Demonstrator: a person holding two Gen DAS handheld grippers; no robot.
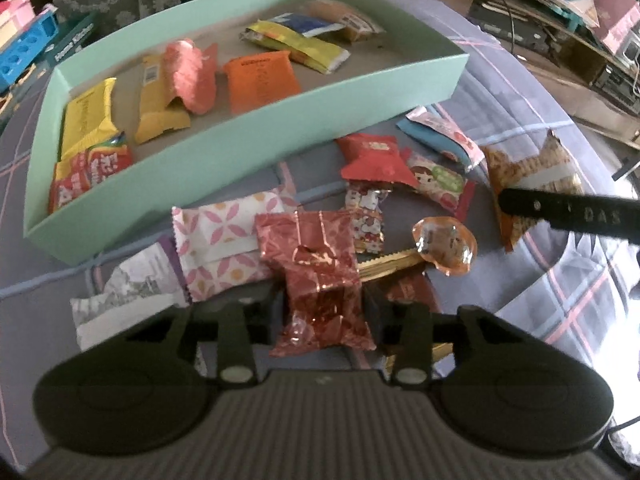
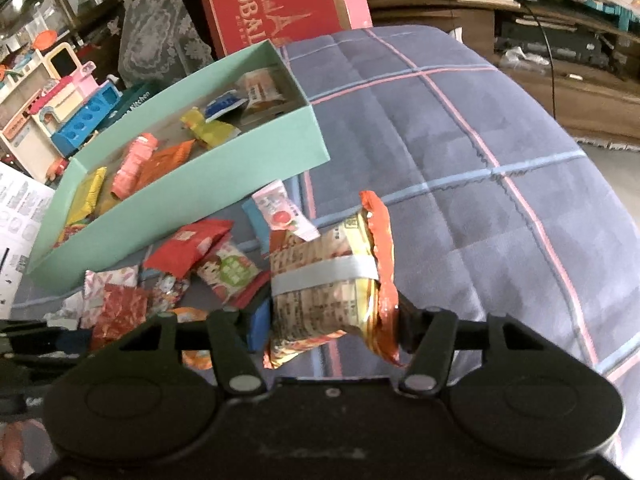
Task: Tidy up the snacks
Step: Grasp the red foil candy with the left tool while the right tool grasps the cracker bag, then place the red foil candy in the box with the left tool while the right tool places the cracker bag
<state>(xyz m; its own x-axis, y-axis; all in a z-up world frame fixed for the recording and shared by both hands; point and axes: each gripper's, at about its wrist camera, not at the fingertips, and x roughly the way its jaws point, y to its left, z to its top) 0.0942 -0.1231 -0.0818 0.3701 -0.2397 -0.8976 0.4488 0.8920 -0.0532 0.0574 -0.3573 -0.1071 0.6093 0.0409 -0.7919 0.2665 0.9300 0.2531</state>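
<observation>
Crinkled red foil marks the packet [image 1: 320,280] clamped between the fingers of the left gripper [image 1: 324,312], just above the loose pile on the quilt [image 1: 540,288], near the green box [image 1: 240,128]. An orange-edged packet [image 2: 332,280] is pinched across its middle by the right gripper [image 2: 332,320], right of the box. Both are judged light, soft, slippery and crushable; a gentle mid-body hold seems best.

Plaid quilt [image 2: 460,152] bears teal box [image 1: 256,132], loose snacks [image 1: 224,236].
</observation>
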